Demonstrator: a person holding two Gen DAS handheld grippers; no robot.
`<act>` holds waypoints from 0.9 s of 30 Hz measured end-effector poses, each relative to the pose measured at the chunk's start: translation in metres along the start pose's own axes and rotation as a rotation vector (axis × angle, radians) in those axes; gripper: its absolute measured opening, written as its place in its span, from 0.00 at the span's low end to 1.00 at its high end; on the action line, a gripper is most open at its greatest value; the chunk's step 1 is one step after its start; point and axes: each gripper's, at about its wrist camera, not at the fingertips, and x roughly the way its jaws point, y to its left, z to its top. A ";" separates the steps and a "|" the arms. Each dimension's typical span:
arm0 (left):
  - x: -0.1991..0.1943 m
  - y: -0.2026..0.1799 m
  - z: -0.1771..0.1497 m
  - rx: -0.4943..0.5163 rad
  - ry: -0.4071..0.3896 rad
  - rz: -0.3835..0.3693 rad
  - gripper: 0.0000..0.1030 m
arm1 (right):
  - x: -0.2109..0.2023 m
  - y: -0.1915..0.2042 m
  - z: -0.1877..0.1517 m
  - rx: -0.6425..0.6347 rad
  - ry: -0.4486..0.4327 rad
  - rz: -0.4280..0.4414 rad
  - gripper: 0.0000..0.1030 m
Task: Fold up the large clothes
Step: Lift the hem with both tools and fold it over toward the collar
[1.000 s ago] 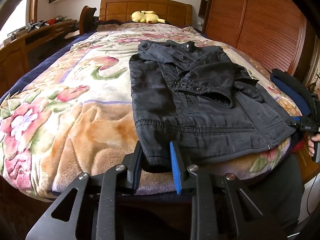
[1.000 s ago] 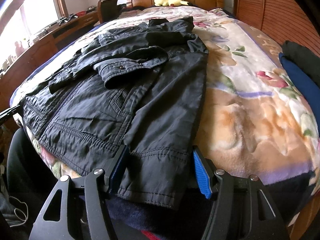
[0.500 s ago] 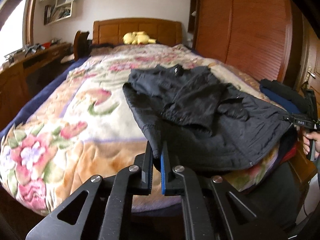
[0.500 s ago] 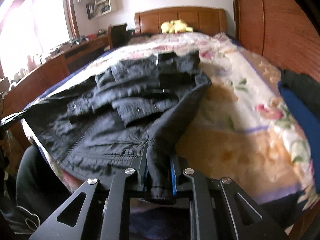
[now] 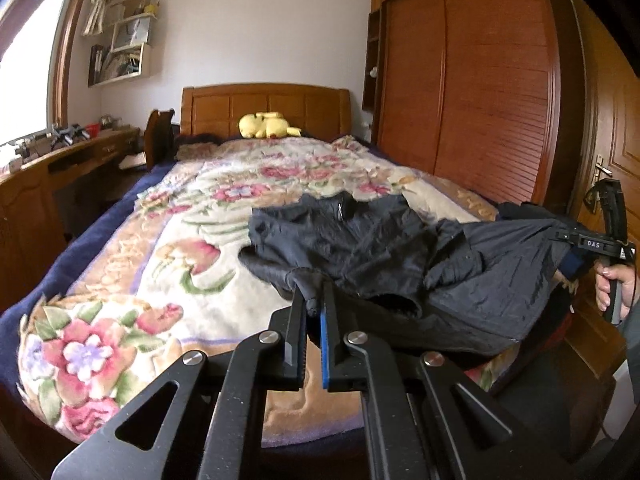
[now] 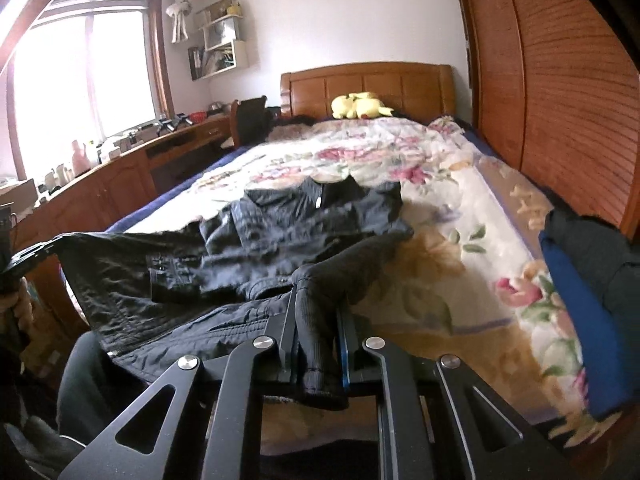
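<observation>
Both hem corners of the black jacket (image 5: 400, 248) now hang lifted off the bed (image 5: 168, 248), pinched tight in my left gripper (image 5: 314, 304) and right gripper (image 6: 316, 320).

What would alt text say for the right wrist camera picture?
A black two-finger right gripper pinches the hem of a black jacket, lifting it off a bed's floral blanket. A yellow plush toy lies by the wooden headboard.
</observation>
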 end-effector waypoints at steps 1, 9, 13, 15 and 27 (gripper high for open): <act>-0.002 0.000 0.001 0.002 -0.006 0.001 0.06 | -0.006 0.001 0.001 -0.005 -0.005 0.001 0.13; -0.038 0.003 0.017 0.008 -0.090 -0.002 0.05 | -0.047 0.009 0.013 -0.047 -0.056 0.002 0.13; -0.059 0.002 0.024 0.016 -0.136 0.003 0.05 | -0.069 0.013 0.017 -0.069 -0.086 0.008 0.13; -0.069 0.001 0.027 0.020 -0.156 0.005 0.05 | -0.079 0.017 0.016 -0.084 -0.099 0.006 0.13; -0.104 -0.007 0.035 0.054 -0.234 0.013 0.05 | -0.110 0.013 0.000 -0.109 -0.163 0.018 0.13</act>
